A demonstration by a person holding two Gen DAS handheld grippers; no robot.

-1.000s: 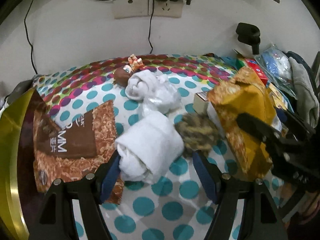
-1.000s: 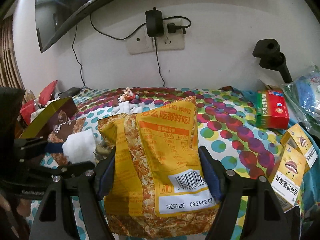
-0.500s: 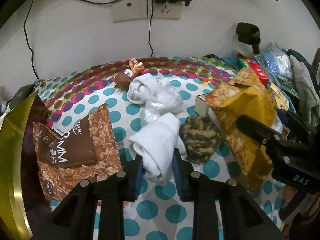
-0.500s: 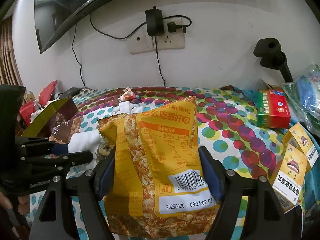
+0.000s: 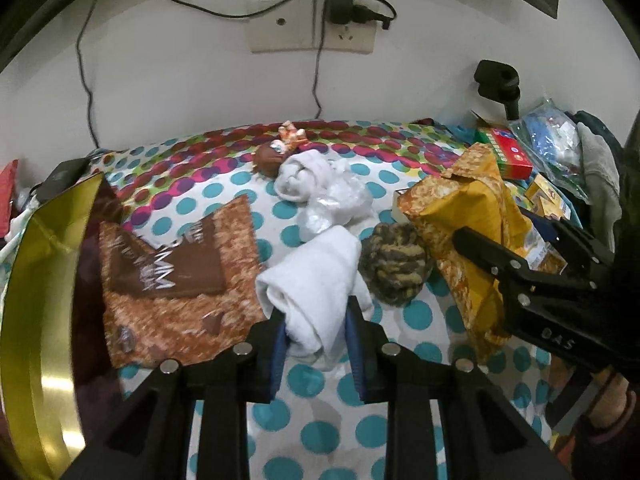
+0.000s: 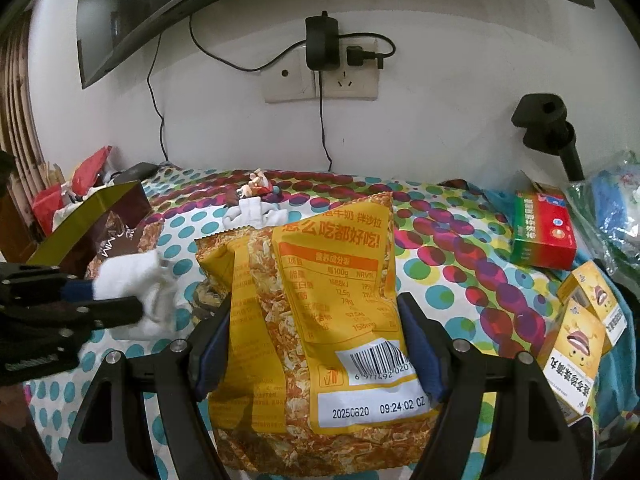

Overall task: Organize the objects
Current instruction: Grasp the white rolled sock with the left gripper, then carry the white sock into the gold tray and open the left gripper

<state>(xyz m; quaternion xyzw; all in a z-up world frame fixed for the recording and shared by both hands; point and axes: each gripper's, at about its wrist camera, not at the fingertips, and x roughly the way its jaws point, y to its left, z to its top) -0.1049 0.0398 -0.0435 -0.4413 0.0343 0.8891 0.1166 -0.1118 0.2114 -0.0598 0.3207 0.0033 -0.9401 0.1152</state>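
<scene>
My left gripper [image 5: 316, 320] is shut on a white rolled cloth [image 5: 316, 276], its blue pads pressing both sides near the roll's lower end. The roll hangs just above the dotted tablecloth [image 5: 320, 384]. In the right wrist view the same left gripper [image 6: 100, 296] and white roll [image 6: 132, 280] show at the left. My right gripper [image 6: 316, 336] is shut on a yellow snack bag [image 6: 332, 280], held upright with its barcode side facing the camera. In the left wrist view that right gripper [image 5: 500, 248] and the bag [image 5: 460, 216] stand at the right.
A brown snack bag [image 5: 168, 276] lies left of the roll, a camouflage ball [image 5: 394, 264] right of it. Behind are a second white roll [image 5: 300, 178], crumpled clear plastic [image 5: 340, 204] and a brown toy [image 5: 272, 156]. A gold-lined box [image 5: 40, 280] stands left; medicine boxes [image 6: 544, 232] right.
The left gripper's jaws went from wide open around the white roll to shut on it, then lifted it a little. The right gripper and yellow bag stayed put.
</scene>
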